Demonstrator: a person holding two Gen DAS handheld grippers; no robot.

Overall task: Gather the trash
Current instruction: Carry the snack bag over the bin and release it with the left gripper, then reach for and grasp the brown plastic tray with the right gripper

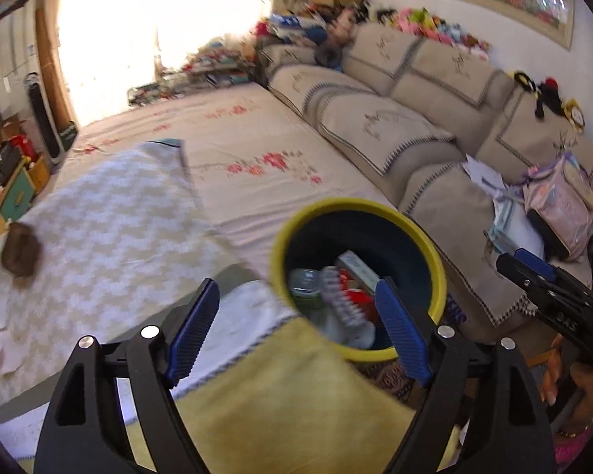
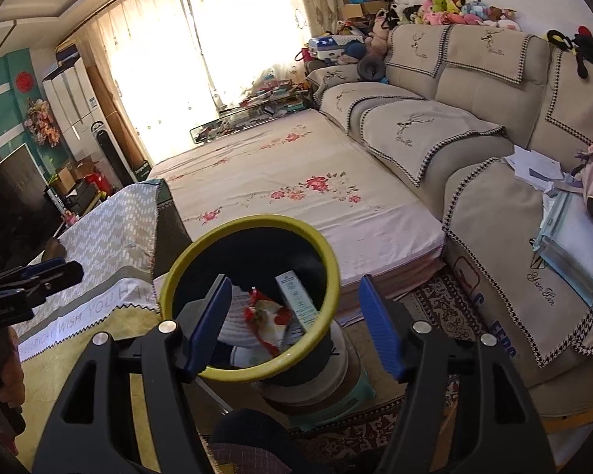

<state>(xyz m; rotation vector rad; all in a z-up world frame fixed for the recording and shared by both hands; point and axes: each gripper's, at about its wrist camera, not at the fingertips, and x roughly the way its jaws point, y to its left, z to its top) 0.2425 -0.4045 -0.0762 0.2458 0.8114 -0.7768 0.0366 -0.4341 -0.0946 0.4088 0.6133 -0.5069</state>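
A dark bin with a yellow rim stands just past the table corner. Inside lie a clear plastic bottle, a red wrapper, a slim box and white crumpled scraps. My left gripper hangs open over the bin's mouth with nothing between its blue pads. My right gripper is open above the same bin, also holding nothing. Each gripper shows at the edge of the other's view: the right gripper and the left gripper.
A brown lump and torn white paper lie on the patterned tablecloth. A floral-sheeted mattress and a beige sofa with papers and a pink bag lie beyond. The bin rests on a stool over a rug.
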